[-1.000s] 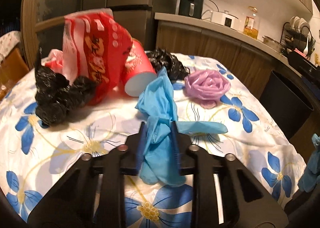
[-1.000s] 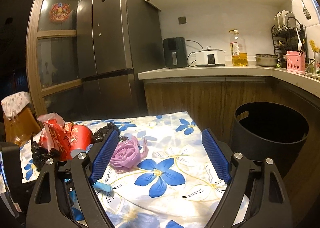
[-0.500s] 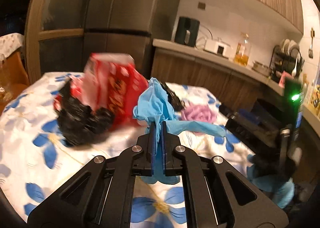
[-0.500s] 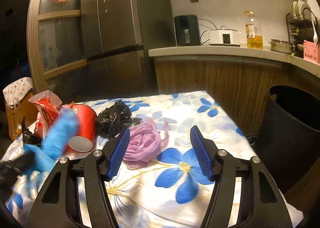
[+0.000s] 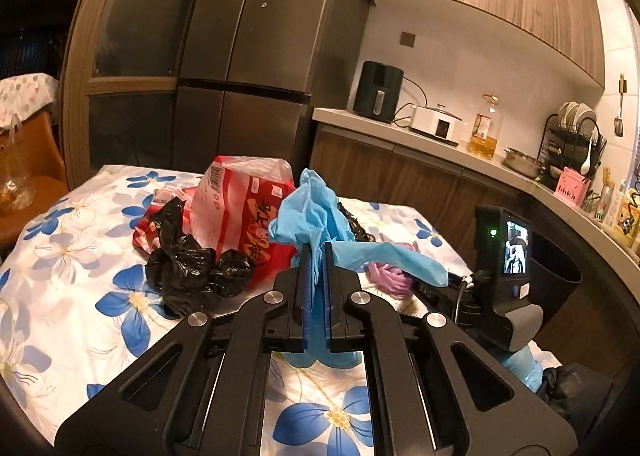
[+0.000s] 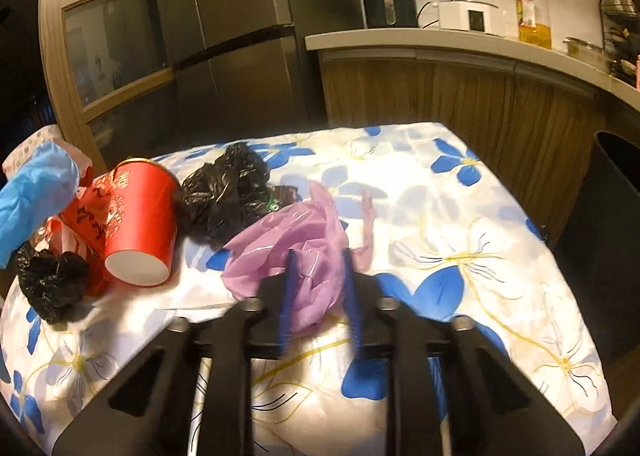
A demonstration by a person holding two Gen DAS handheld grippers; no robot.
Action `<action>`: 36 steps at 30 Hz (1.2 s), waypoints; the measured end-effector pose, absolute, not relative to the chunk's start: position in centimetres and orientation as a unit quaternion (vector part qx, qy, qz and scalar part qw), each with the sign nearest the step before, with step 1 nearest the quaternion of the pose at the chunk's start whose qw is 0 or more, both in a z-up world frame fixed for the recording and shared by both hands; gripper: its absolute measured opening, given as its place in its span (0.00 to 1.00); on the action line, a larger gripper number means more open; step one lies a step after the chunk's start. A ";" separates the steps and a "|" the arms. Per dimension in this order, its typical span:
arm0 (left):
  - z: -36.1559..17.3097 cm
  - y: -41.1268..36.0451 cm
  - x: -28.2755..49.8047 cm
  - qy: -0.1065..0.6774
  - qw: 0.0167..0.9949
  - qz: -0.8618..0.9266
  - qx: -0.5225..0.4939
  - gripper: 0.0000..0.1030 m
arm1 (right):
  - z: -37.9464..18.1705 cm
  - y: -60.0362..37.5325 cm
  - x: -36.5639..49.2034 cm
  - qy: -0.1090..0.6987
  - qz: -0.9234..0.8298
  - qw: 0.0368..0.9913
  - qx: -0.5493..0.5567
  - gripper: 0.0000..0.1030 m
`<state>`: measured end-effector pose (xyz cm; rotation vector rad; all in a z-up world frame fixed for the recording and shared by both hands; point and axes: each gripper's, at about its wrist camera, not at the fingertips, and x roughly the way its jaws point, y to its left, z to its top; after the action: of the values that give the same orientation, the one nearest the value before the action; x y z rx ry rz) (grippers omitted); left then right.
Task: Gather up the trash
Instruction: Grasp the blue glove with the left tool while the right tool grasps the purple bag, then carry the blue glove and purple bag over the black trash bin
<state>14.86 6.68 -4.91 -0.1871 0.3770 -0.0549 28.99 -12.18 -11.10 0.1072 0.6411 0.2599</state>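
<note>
Kitchen scene, floral-clothed desk (image 6: 460, 240) strewn with trash. Left tool (image 5: 316, 256) clenched on a blue glove (image 5: 308, 208), lifted clear of the desk, loose fingers trailing rightward. Right tool (image 6: 318, 268) closing around a crumpled purple bag (image 6: 288, 244) lying mid-desk, jaws blurred, thin film bunched between them. Waiting nearby: a tipped red cup (image 6: 140, 228), a red snack wrapper (image 5: 240, 208), black bags (image 6: 228, 192). Black bin (image 6: 608, 240) just beyond the desk's right edge. Likely trouble: slippery purple film squeezing out of a shallow pinch, or cloth nipped along with it and dragged. Dangling glove prone to snagging the right tool.
</note>
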 end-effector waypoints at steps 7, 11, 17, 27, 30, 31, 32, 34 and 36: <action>-4.1 6.5 14.2 0.181 0.979 -0.025 -0.087 0.03 | -8.5 -13.7 25.8 0.263 0.133 0.953 0.071 0.03; -3.6 5.7 14.0 0.177 0.980 -0.029 -0.081 0.04 | -6.5 -15.1 23.2 0.236 0.134 0.960 0.074 0.03; -2.6 3.8 13.7 0.168 0.982 -0.045 -0.073 0.03 | -4.2 -17.7 19.9 0.205 0.129 0.967 0.074 0.03; -1.7 -0.8 14.4 0.165 0.982 -0.080 -0.053 0.03 | -2.2 -22.2 16.6 0.171 0.087 0.979 0.072 0.03; -1.5 -2.4 14.8 0.166 0.981 -0.094 -0.047 0.03 | -1.8 -23.7 16.0 0.164 0.069 0.981 0.074 0.03; -1.4 -3.0 15.0 0.165 0.980 -0.099 -0.044 0.03 | -1.7 -24.1 15.8 0.161 0.064 0.982 0.074 0.03; -1.3 -3.4 15.1 0.165 0.980 -0.103 -0.042 0.03 | -1.6 -24.5 15.7 0.159 0.059 0.983 0.074 0.03; -1.1 -4.5 15.5 0.164 0.979 -0.115 -0.040 0.03 | -1.2 -25.4 15.4 0.154 0.048 0.984 0.074 0.03; -0.8 -5.7 15.9 0.162 0.978 -0.126 -0.036 0.03 | -1.0 -26.2 15.2 0.148 0.037 0.985 0.073 0.03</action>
<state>15.89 -5.66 -0.82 -0.0731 0.3259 -0.2535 15.23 -26.21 -1.01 0.1475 0.2984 0.0745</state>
